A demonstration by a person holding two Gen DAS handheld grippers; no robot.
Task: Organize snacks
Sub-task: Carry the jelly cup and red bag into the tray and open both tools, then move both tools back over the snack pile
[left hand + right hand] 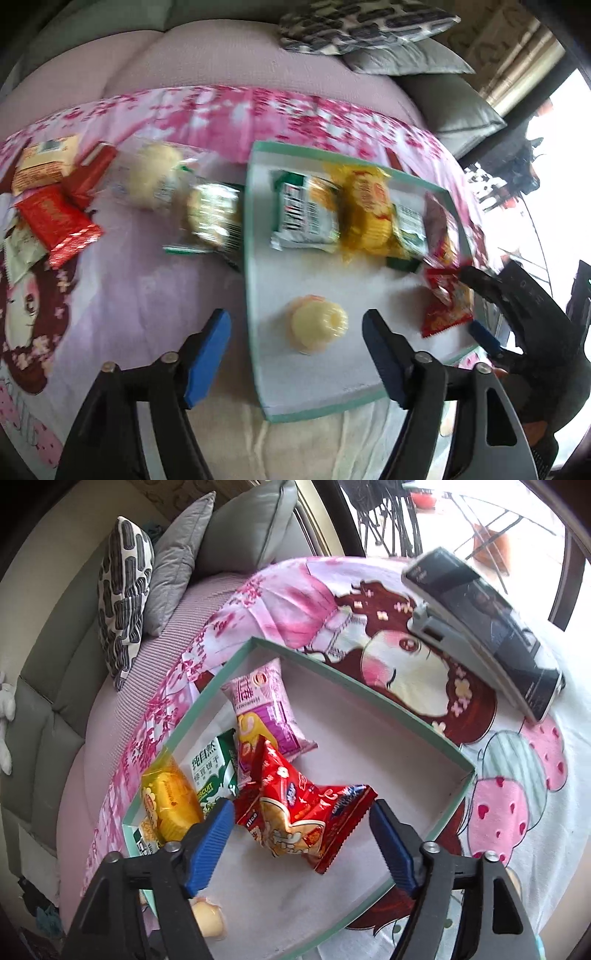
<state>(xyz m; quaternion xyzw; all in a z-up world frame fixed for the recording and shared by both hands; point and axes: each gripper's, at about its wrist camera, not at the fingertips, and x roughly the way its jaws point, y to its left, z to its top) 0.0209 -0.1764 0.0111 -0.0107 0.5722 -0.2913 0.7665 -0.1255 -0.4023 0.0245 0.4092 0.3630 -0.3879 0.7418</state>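
Observation:
A shallow box with a green rim (255,258) (369,690) lies on a pink printed sheet. In it are a green biscuit pack (306,210) (214,771), a yellow snack pack (369,210) (170,805), a red snack bag (447,310) (299,812), a pink roll pack (266,709) and a pale yellow jelly cup (317,325) (210,915). My left gripper (295,354) is open, just in front of the jelly cup. My right gripper (303,834) (476,299) is open, its fingers on either side of the red bag.
Left of the box lie loose snacks: red packs (59,225), an orange pack (44,162), a pale round bun (155,177) and a green-edged pack (214,218). Cushions (125,598) sit on the grey sofa behind. A grey and black device (487,627) lies beyond the box.

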